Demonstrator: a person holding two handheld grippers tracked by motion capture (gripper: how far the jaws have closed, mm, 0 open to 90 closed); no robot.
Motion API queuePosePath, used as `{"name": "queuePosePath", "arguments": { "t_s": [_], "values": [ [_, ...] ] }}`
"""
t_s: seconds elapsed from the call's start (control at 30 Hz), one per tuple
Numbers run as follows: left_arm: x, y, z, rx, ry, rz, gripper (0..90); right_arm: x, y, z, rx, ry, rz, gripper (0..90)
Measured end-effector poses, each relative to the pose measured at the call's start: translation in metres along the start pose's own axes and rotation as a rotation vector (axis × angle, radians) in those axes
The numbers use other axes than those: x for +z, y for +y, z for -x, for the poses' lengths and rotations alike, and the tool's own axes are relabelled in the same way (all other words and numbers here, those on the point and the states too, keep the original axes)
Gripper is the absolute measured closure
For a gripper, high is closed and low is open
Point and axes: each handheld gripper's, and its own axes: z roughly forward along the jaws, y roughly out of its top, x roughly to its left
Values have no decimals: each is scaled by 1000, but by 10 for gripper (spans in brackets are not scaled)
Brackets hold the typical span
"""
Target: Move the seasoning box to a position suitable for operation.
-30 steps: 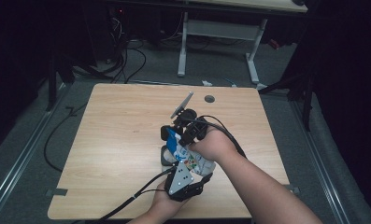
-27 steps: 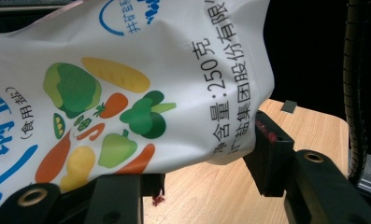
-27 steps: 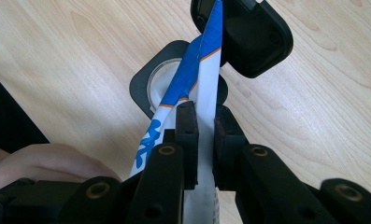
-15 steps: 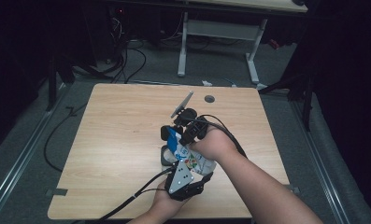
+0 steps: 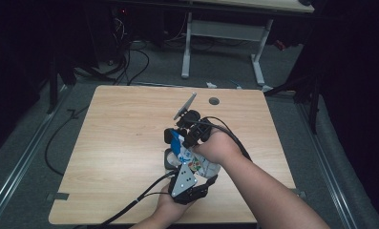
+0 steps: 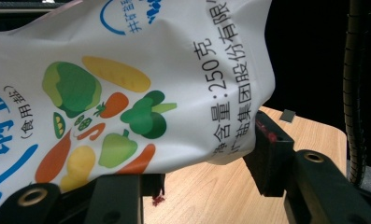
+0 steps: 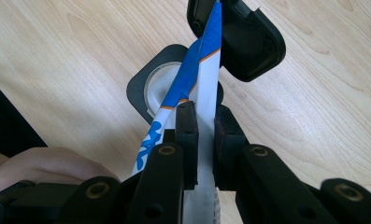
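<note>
- Nothing has shifted since the earlier high views: both hands, both grippers and the salt bag (image 5: 196,162) sit just where they were, beside the black-framed round container (image 7: 148,91) on the tabletop (image 5: 120,143).
- Left gripper (image 5: 184,183) lies on the person's side of the container; its jaws stand about half apart and clamp the full body of the bag, which in the left gripper view (image 6: 127,93) bulges between them with its printed vegetables plain to read.
- Right gripper (image 7: 202,123) comes down over the container from above; its jaws are nearly together and pinch the flat blue-and-white top edge of the bag, which runs up between the pads and on past them above the container's mouth.
- Judged from this, the step in hand is holding the bag by two grips above the container, either to tear the sealed top or to tip the salt in (whether the seal is already broken I cannot tell).
- Next move, as I read it, calls for the left grip to keep the heavy body steady while the right pulls or peels the top edge away sideways, with the mouth of the bag kept over the container's round opening so nothing spills onto the wood.
</note>
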Motion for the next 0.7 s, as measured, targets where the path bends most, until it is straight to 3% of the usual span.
{"name": "queuePosePath", "arguments": {
  "t_s": [0.7],
  "values": [
    [-1,1,-1,1,0,1,541,0,1,-1,1,5,2,828]
  ]
}}
